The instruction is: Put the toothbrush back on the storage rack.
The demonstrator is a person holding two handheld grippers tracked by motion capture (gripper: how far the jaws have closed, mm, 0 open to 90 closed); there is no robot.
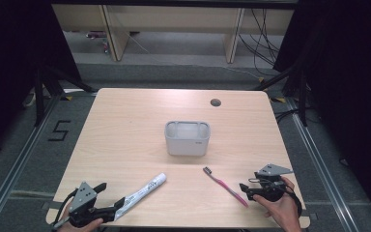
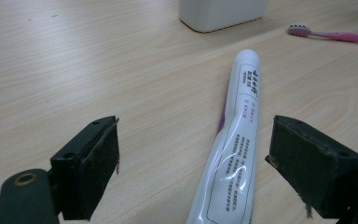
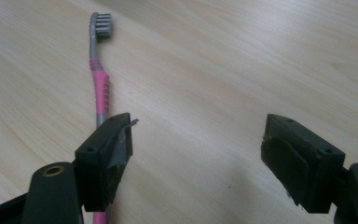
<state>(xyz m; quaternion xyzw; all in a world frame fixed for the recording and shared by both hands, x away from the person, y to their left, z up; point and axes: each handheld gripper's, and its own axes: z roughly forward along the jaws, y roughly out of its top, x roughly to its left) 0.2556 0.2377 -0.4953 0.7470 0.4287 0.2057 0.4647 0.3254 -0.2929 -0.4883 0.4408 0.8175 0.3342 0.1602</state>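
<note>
A white toothpaste tube (image 1: 142,194) lies slantwise on the wooden table (image 1: 125,125) near its front left. My left gripper (image 1: 109,198) is low at the tube's crimped end, held by a hand. In the left gripper view the tube (image 2: 240,121) runs up between the jaws, nearer the right one, and neither pad touches it; the left gripper (image 2: 193,163) is open. A pink toothbrush (image 1: 224,186) with a grey head lies front right. My right gripper (image 1: 246,192) is open at its handle end. In the right gripper view the toothbrush (image 3: 100,79) passes under the left jaw, outside the gap of the right gripper (image 3: 196,158).
A pale grey rectangular holder (image 1: 187,137) stands open-topped in the middle of the table, and its base (image 2: 221,14) is visible beyond the tube. A round cable hole (image 1: 215,102) sits near the far edge. Dark floor and black frames surround the table.
</note>
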